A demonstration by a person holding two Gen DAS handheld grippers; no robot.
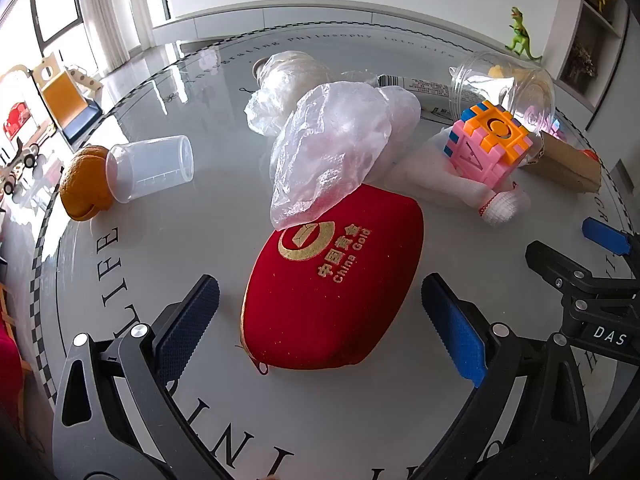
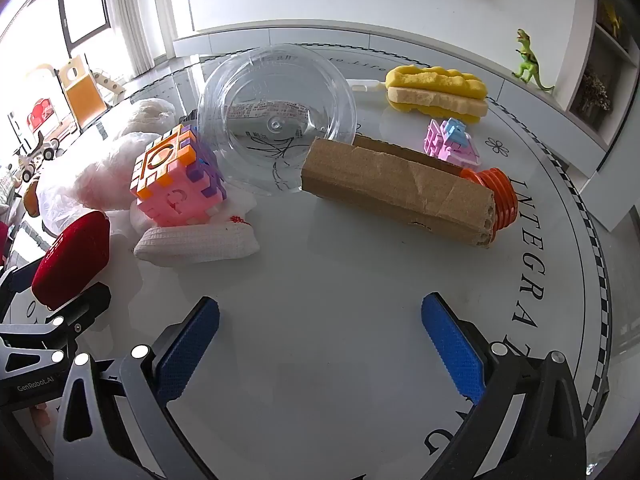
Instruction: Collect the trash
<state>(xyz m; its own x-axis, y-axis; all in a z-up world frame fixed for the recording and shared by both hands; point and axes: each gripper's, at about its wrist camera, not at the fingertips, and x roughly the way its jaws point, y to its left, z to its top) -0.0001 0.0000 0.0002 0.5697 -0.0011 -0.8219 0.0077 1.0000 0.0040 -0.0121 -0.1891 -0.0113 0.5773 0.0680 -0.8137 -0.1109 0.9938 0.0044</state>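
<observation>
Here left tongs spread around red pouch; right tongs spread, alone showing sponge.

The left gripper hovers with its blue-padded jaws spread wide on either side of a red velvet pouch with gold lettering lying on the round grey glass table. A crumpled clear plastic bag drapes over the pouch's far end. To the left, a translucent measuring cup lies on its side, touching an orange peel. On the right sits a pink-and-orange puzzle cube atop a white sock, beside the right gripper.
</observation>
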